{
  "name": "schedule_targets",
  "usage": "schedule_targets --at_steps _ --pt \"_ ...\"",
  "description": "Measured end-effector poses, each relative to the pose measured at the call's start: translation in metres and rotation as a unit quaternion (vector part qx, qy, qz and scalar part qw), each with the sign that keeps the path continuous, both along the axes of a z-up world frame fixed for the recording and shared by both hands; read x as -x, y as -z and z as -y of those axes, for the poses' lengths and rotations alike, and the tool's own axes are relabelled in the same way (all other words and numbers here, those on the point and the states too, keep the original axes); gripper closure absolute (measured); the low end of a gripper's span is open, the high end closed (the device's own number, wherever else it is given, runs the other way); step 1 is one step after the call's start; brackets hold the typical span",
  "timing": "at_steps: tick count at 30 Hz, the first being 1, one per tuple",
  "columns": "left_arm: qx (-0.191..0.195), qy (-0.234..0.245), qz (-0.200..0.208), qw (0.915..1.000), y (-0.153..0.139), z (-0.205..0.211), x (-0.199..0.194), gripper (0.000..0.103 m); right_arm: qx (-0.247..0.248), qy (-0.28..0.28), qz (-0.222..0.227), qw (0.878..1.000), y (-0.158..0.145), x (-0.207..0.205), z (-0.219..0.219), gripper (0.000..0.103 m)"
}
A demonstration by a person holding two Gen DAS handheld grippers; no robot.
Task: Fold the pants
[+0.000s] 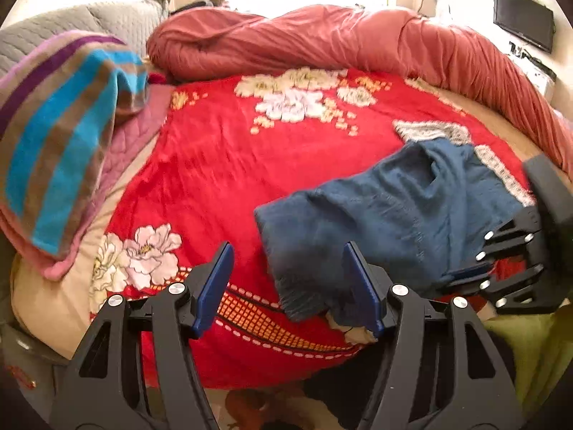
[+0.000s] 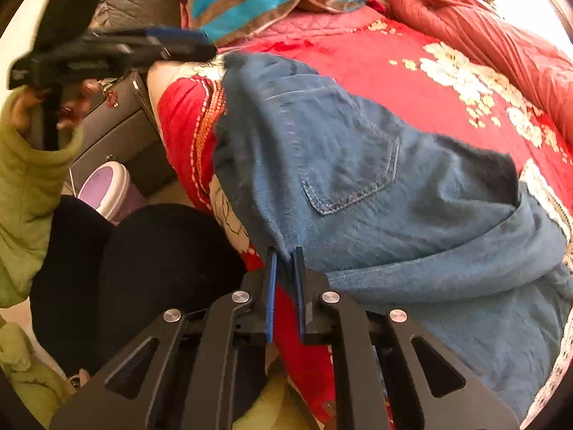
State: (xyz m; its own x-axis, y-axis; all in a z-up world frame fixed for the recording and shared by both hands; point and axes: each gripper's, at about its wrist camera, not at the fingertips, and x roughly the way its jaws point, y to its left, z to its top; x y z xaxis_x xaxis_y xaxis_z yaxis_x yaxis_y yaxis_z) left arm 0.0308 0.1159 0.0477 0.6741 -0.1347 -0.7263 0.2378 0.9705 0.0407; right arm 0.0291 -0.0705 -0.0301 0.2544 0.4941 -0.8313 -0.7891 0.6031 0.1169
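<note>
We see the blue pants (image 2: 376, 186) bunched on the red floral blanket (image 1: 222, 165) near the bed's front edge. Only the right wrist view shows us the stitched back pocket (image 2: 352, 175); the left wrist view alone shows the pale fringed hem end (image 1: 315, 297) and the rolled red duvet (image 1: 322, 43) behind. We read the long axis as running along that front edge. Our right gripper (image 2: 285, 297) pinches the denim edge between nearly closed jaws; our left gripper (image 1: 286, 286) hangs with jaws wide apart, gripping nothing. A striped towel (image 1: 61, 136) lies off left.
</note>
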Motion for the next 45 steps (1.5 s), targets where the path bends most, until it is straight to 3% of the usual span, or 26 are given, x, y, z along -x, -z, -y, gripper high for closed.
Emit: schedule_targets --at_steps 4,7,9,12,14,17,20,24,26,28,30,34,38,40,45 --pt "0.025 0.009 0.022 0.9994 -0.012 0.005 0.002 0.047 0.001 -0.002 0.002 1.000 0.002 0.002 0.000 0.094" --pt "0.016 0.016 -0.004 0.9997 0.003 0.021 -0.010 0.047 0.001 -0.003 0.000 1.000 0.003 0.004 -0.001 0.092" --pt "-0.003 0.023 -0.028 0.9993 0.020 0.034 -0.017 0.047 0.002 -0.003 -0.001 1.000 0.002 0.005 -0.001 0.090" --pt "-0.056 0.019 -0.071 0.9957 0.053 0.050 -0.026 0.047 -0.026 0.013 -0.039 0.999 -0.005 0.000 0.006 0.083" --pt "-0.100 0.015 -0.083 0.9915 0.071 0.056 -0.028 0.047 -0.030 0.020 -0.029 0.999 -0.012 -0.002 0.009 0.083" --pt "-0.110 0.019 -0.079 0.9906 0.073 0.056 -0.025 0.047 -0.050 0.041 -0.003 0.998 -0.027 -0.007 0.017 0.077" --pt "-0.107 0.019 -0.081 0.9908 0.074 0.055 -0.026 0.047 -0.057 0.071 0.007 0.996 -0.029 -0.018 0.019 0.069" --pt "-0.106 0.023 -0.078 0.9910 0.074 0.053 -0.027 0.047 0.006 0.104 -0.036 0.994 0.006 -0.035 0.016 0.067" --pt "-0.105 0.024 -0.076 0.9913 0.072 0.053 -0.026 0.047 0.004 0.109 -0.044 0.993 0.015 -0.037 0.019 0.067" --pt "-0.107 0.025 -0.066 0.9917 0.066 0.056 -0.022 0.047 0.002 0.104 -0.038 0.994 0.011 -0.035 0.020 0.066" --pt "-0.106 0.027 -0.055 0.9925 0.058 0.057 -0.018 0.047 -0.011 0.102 -0.032 0.994 0.004 -0.033 0.024 0.056" --pt "-0.081 0.021 -0.028 0.9961 0.037 0.053 -0.013 0.047 -0.055 0.107 -0.004 0.993 -0.022 -0.031 0.043 0.050" --pt "-0.052 0.005 -0.001 0.9986 0.017 0.048 -0.010 0.047 -0.061 0.148 0.025 0.987 -0.038 -0.038 0.070 0.048" --pt "-0.045 -0.001 0.005 0.9990 0.013 0.052 -0.012 0.043 -0.062 0.176 0.037 0.982 -0.044 -0.044 0.087 0.037" --pt "-0.019 0.049 -0.016 0.9985 0.020 0.088 -0.015 0.043 -0.056 0.238 0.063 0.968 -0.054 -0.067 0.117 0.036"
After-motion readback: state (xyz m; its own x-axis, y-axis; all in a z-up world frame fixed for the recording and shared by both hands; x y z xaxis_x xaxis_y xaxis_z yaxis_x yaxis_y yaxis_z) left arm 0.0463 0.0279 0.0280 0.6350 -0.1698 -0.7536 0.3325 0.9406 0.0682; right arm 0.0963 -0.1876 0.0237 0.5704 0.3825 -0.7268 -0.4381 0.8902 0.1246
